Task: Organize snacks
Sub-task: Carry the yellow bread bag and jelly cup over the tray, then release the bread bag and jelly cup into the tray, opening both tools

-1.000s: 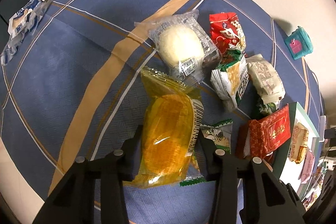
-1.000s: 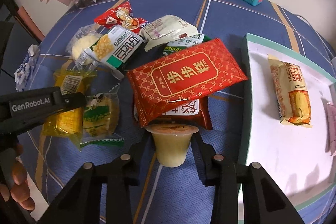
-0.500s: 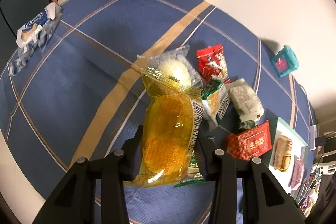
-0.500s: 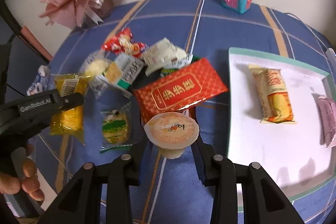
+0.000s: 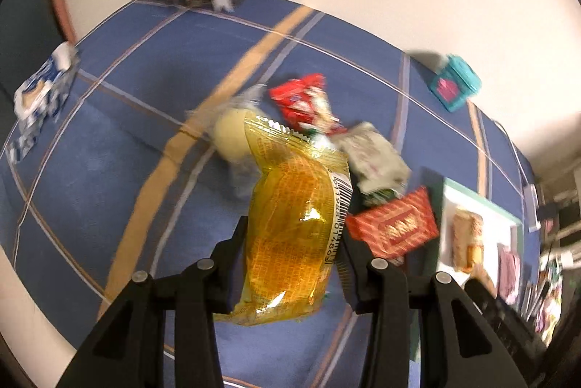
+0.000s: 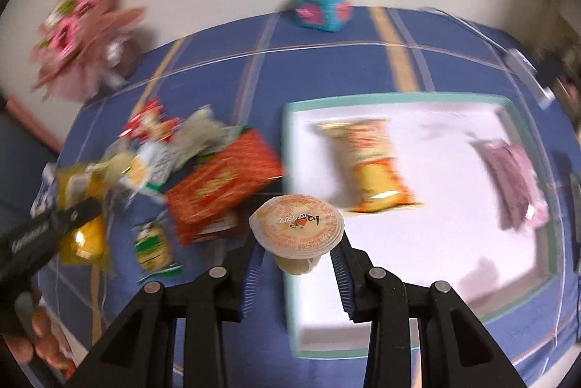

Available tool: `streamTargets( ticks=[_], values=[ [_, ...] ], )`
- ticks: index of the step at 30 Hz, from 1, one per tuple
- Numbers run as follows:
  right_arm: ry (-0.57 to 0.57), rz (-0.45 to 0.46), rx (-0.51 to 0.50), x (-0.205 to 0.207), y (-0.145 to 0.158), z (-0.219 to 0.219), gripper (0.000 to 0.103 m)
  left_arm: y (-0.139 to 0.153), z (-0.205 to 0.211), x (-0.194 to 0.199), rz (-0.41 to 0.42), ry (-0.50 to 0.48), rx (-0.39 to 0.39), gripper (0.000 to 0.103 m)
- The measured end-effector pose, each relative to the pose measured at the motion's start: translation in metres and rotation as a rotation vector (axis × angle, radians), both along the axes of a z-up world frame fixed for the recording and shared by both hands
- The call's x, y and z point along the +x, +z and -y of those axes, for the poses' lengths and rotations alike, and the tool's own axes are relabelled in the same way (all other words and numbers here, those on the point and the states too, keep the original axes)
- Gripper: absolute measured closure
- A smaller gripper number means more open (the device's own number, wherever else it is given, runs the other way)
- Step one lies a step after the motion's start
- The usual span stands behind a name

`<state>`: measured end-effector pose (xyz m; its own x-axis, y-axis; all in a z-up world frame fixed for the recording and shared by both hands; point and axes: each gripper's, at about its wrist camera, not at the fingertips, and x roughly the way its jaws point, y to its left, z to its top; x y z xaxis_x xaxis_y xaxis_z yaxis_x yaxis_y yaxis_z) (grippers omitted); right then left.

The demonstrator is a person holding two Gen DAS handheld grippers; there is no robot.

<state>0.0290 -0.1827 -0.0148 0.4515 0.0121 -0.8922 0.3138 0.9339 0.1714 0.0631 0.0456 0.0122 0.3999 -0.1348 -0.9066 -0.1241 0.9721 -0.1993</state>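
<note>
Both packs have left the cloth since a second ago: the left gripper (image 5: pixel 290 242) is clamped narrowly on the yellow cake pack (image 5: pixel 294 221), which lay flat among the pile and now hangs clear of it; the right gripper (image 6: pixel 296 250) pinches the jelly cup (image 6: pixel 297 224) by its body, foil lid up, and has carried it from beside the red packet (image 6: pixel 221 184) to just over the near edge of the white tray (image 6: pixel 417 264). So two snacks look on their way to the tray together, the cup far nearer (the cake pack is still over the pile). The tray already holds an orange-yellow pack (image 6: pixel 370 166) and what may be a pink-purple one (image 6: pixel 515 177), blurred. The blue plaid tablecloth (image 5: pixel 120 141) covers the table; a teal box (image 6: pixel 321 4) and a pink bouquet (image 6: pixel 80 32) stand against the cream wall.
</note>
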Motion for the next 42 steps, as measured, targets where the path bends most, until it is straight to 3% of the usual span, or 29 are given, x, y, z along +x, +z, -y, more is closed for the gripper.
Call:
streamTargets(
  ticks=[11, 22, 36, 39, 42],
  values=[
    [-0.289, -0.034, 0.022, -0.036, -0.004, 0.104, 0.064, 0.005, 0.103, -0.021, 0.0, -0.302, -0.005, 0.058],
    [-0.389, -0.035, 0.01, -0.063, 0.002, 0.148, 0.064, -0.004, 0.174, -0.047, -0.021, -0.511, -0.029, 0.058],
    [-0.365, -0.067, 0.023, -0.059, -0.01, 0.146, 0.064, -0.017, 0.193, -0.048, -0.024, -0.559, -0.023, 0.058],
    [-0.367, -0.073, 0.022, -0.059, -0.011, 0.146, 0.063, -0.017, 0.191, -0.047, -0.027, -0.553, -0.03, 0.044],
    [-0.364, -0.077, 0.025, -0.059, -0.011, 0.146, 0.063, -0.016, 0.187, -0.045, -0.029, -0.538, -0.028, 0.043]
  ],
)
